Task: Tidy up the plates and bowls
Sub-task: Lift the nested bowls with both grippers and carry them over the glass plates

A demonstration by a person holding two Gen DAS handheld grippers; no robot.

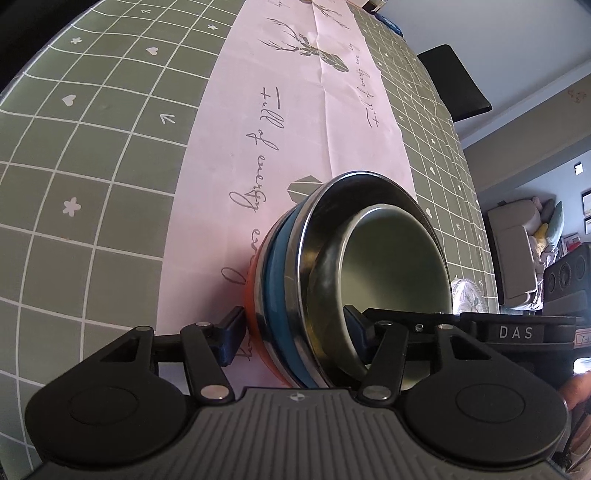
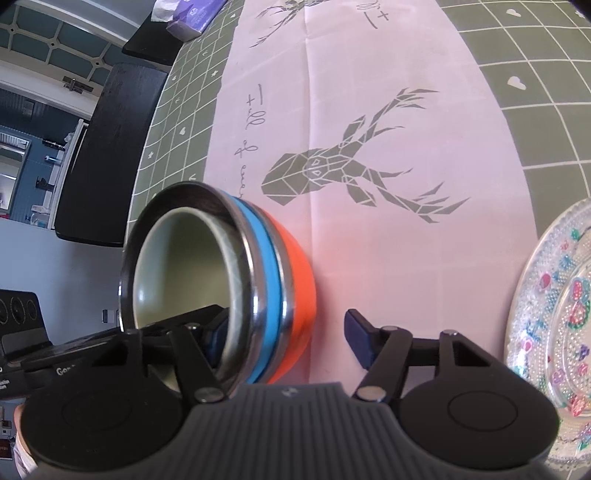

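Your left gripper (image 1: 295, 330) looks clamped across the wall of the bowl stack (image 1: 284, 266) near the desk (image 1: 92, 147) edge. Your right gripper (image 2: 282, 336) only straddles it, its outer pad clear. Lift unevenly and the stack could tip, spilling the loose green bowl (image 1: 399, 258).

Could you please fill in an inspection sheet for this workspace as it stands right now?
Surface: green grid tablecloth with a pink runner along the middle.
Job's things: nested bowl stack on the runner, with orange bowl outermost, then blue bowl, steel bowl and pale inner bowl; patterned glass plate lies beside it.
Clutter: purple tissue pack at the far end.
Grippers: left gripper appears clamped across the stack's wall; right gripper straddles the wall, outer finger clear of the orange bowl.
Cables: nothing seen.
Surroundings: dark chair, sofa.
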